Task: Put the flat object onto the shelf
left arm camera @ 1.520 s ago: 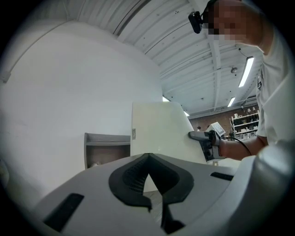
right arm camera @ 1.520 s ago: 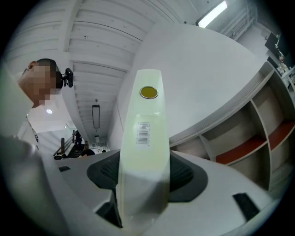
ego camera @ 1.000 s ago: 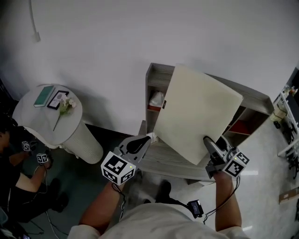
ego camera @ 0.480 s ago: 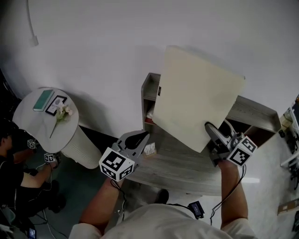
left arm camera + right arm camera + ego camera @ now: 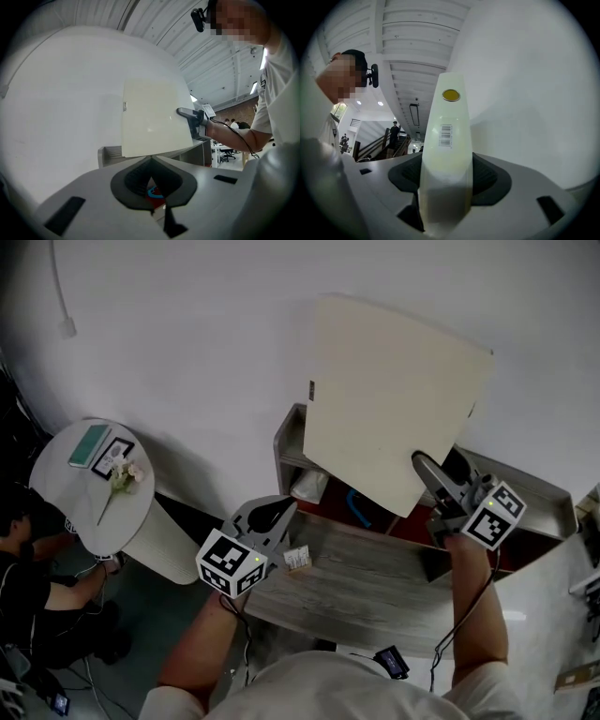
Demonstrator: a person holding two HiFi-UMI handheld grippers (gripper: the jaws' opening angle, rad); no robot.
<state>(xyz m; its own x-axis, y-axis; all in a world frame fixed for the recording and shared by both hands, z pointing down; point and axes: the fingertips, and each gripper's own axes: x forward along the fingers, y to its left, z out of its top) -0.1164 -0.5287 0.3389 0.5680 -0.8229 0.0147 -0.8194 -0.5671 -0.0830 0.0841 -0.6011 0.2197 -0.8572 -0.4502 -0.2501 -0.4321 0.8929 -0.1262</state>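
Observation:
The flat object (image 5: 389,409) is a large cream square pad, held upright against the white wall above the grey wooden shelf unit (image 5: 375,573). My right gripper (image 5: 433,474) is shut on the pad's lower right edge. In the right gripper view the pad's edge (image 5: 445,136), with a barcode label, fills the gap between the jaws of my right gripper (image 5: 445,159). My left gripper (image 5: 267,518) hovers over the shelf top's front left corner, shut and holding nothing. From the left gripper view, the pad (image 5: 152,117) stands above the shelf (image 5: 110,152), beyond my left gripper (image 5: 150,161).
A small white tag (image 5: 297,559) lies on the shelf top. The compartments below hold a white bag (image 5: 307,486) and a blue item (image 5: 361,512). At the left stands a round white table (image 5: 89,493) with a book, frame and flowers. A person (image 5: 28,549) sits beside it.
My right gripper has lifted the pad from the shelf top up along the wall. The left gripper has let go of the pad's corner and stayed low near the shelf's front left.

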